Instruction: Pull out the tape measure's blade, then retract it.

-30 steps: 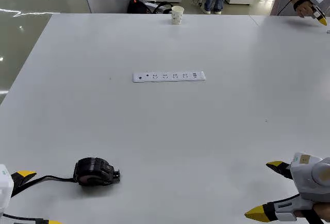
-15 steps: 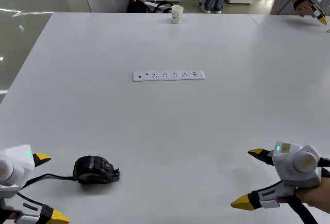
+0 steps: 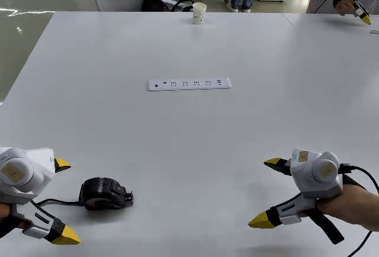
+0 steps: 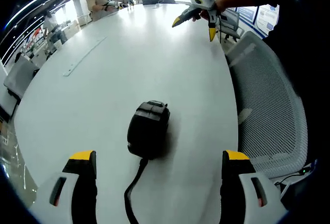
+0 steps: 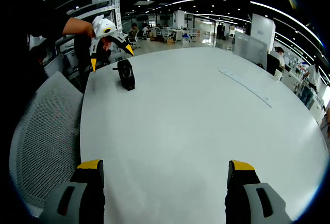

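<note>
Black and round, the tape measure (image 3: 105, 193) lies on its side on the white table (image 3: 177, 138), near the front edge on the left. The blade is not yet pulled out. A thin black strap (image 3: 56, 202) runs from the case to the left, toward the left gripper (image 3: 65, 200).

The left gripper is just to the left of the tape measure. Its jaws are spread wide, with yellow tips. In the left gripper view the tape measure lies a little way ahead of the jaws, in the middle between them. The jaws do not touch it.

The right gripper (image 3: 265, 192) is well apart from the tape measure, near the front edge on the right. A hand holds it just above the table. Its jaws are spread wide too, and they hold nothing. They point left, toward the tape measure.

A long white power strip (image 3: 189, 83) lies flat in the middle of the table. At the far edge stands a small paper cup (image 3: 199, 12). In the far right corner another person's hand (image 3: 343, 3) holds one more gripper with yellow tips.

In the left gripper view a grey mesh chair (image 4: 268, 105) is beside the table.
</note>
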Tool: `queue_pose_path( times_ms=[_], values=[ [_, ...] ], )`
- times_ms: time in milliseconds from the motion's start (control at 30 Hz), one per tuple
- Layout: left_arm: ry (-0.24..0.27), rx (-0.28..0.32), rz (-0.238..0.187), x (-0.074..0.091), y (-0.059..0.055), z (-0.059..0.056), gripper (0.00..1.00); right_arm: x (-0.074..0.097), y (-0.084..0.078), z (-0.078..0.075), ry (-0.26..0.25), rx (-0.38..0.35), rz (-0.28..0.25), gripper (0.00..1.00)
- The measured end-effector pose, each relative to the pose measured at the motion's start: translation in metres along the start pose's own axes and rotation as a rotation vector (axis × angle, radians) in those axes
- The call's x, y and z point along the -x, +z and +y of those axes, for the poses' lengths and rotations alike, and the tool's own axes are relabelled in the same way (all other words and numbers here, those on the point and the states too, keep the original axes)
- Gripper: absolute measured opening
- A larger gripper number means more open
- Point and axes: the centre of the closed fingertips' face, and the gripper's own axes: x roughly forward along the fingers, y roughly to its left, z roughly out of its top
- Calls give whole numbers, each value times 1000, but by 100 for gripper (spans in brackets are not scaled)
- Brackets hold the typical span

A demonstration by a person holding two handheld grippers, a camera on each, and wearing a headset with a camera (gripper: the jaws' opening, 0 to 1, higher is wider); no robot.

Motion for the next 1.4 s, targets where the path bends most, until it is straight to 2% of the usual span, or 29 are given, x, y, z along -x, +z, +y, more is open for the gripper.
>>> queue_pose_path(
  times_ms=[100, 267, 467, 500, 700, 867, 933, 967, 1033, 1067, 1167, 1333, 1400],
  values=[
    [-6, -30, 21, -3, 2, 3, 99, -7, 9, 2, 13, 15, -5, 99],
    [-11, -53, 6, -7, 17, 9, 99, -20, 24, 5, 33, 41, -9, 99],
    [-33, -83, 16, -14, 26, 12, 98, -34, 44, 8, 43, 56, -23, 99],
    [-30, -103, 16, -16, 29, 13, 98, -37, 48, 8, 45, 59, -26, 99],
    [-56, -108, 41, -28, 32, 12, 91, -51, 63, 17, 71, 80, -29, 99],
    [-83, -107, 84, -40, 27, 7, 87, -63, 78, 23, 86, 94, -38, 99],
    [-80, -131, 99, -42, 25, 6, 82, -67, 84, 27, 94, 103, -45, 99],
    [-77, -124, 106, -45, 25, 6, 79, -71, 88, 31, 109, 107, -41, 99],
    [-97, -81, 104, -47, 27, 3, 76, -77, 93, 38, 133, 133, -25, 99],
    [-99, -81, 103, -48, 29, 3, 76, -79, 95, 40, 137, 142, -22, 99],
    [-94, -107, 100, -51, 33, 2, 73, -89, 107, 47, 156, 153, -28, 99],
    [-90, -118, 99, -53, 38, 4, 65, -103, 123, 55, 169, 161, -40, 99],
    [-93, -142, 112, -53, 36, 4, 60, -106, 127, 57, 177, 168, -43, 99]
  ],
)
